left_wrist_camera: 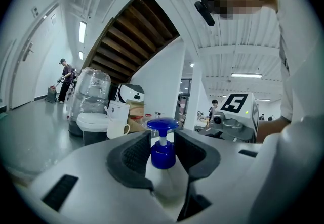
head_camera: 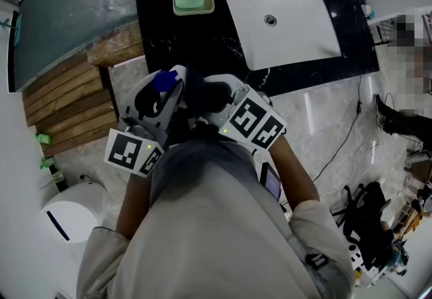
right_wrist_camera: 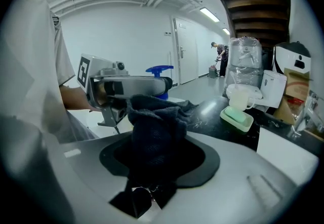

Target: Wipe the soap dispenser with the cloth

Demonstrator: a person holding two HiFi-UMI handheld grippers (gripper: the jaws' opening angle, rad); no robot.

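Soap dispenser in hand, cloth alongside; wipe judged about to start.

My left gripper was clamped on the white plastic soap dispenser with its blue pump head, pads on both sides of the bottle, held clear of the black stone counter beyond it. My right gripper pinched the dark grey terry cloth just right of the dispenser; contact not discernible. Risks as I judged them: a hard push could twist the smooth bottle out of the pads and drop it, and catching the pump head would squirt soap.
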